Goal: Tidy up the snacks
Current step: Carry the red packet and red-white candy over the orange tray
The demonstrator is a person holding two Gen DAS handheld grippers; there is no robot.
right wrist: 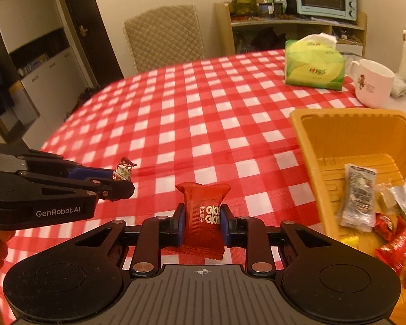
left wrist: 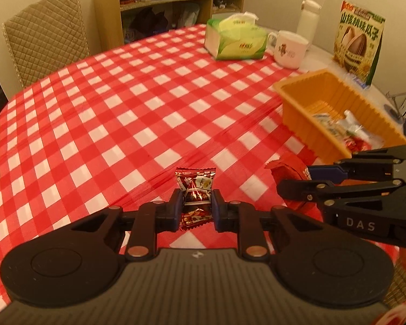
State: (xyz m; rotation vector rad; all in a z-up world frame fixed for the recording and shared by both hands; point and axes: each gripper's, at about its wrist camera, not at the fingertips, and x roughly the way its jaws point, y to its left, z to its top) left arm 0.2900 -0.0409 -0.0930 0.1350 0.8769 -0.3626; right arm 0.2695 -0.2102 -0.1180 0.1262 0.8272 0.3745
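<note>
My left gripper [left wrist: 197,205] is shut on a dark red candy packet [left wrist: 196,189] and holds it above the checked tablecloth. It also shows in the right wrist view [right wrist: 121,178] at the left, with the candy packet [right wrist: 124,170] sticking out. My right gripper [right wrist: 201,220] is shut on a red wrapped snack [right wrist: 203,216], just left of the orange tray [right wrist: 311,140]. In the left wrist view the right gripper [left wrist: 297,184] holds the red snack [left wrist: 289,173] near the tray [left wrist: 297,113]. The tray holds several wrapped snacks [right wrist: 357,197].
A green tissue box [left wrist: 235,39], a white mug [left wrist: 288,50], a white bottle [left wrist: 308,16] and a sunflower seed bag [left wrist: 361,43] stand at the far side of the table. A quilted chair [left wrist: 45,35] stands behind the table. The red checked cloth [left wrist: 121,108] covers the table.
</note>
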